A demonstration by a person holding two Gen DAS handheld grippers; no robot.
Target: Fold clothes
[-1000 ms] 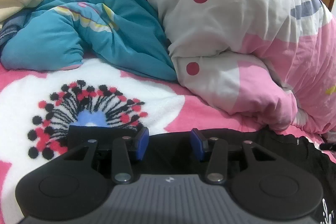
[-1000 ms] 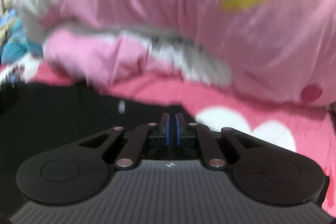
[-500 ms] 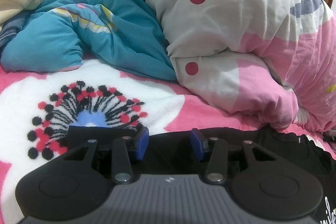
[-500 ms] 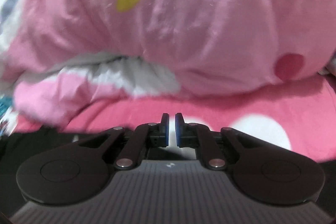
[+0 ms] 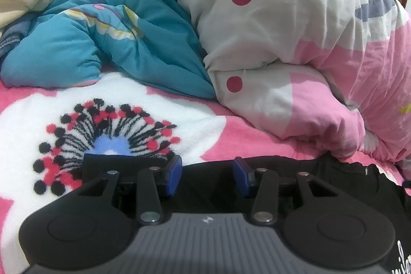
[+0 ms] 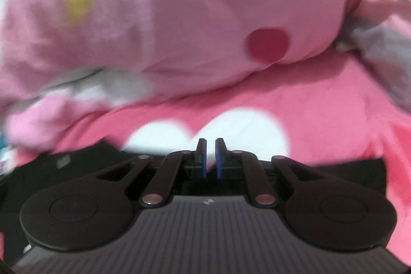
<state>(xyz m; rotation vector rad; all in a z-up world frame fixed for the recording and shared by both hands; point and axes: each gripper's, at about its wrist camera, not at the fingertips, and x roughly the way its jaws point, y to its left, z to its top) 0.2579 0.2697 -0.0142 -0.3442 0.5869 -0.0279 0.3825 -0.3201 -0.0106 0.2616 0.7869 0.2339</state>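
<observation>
A home bedroom: bed with pink floral fleece blanket (image 5: 205,120), heaped pink-and-white duvet (image 5: 295,30) and teal quilt (image 5: 128,43).

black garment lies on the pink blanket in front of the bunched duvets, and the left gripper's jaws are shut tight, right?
Not quite. In the left wrist view the left gripper stands open, its blue pads apart over the black garment. The rest holds: the garment lies on the pink blanket before the duvets.

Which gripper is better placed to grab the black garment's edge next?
Left. The left gripper sits with jaws open over the black garment; the right gripper has jaws nearly shut, over the pink blanket.
</observation>
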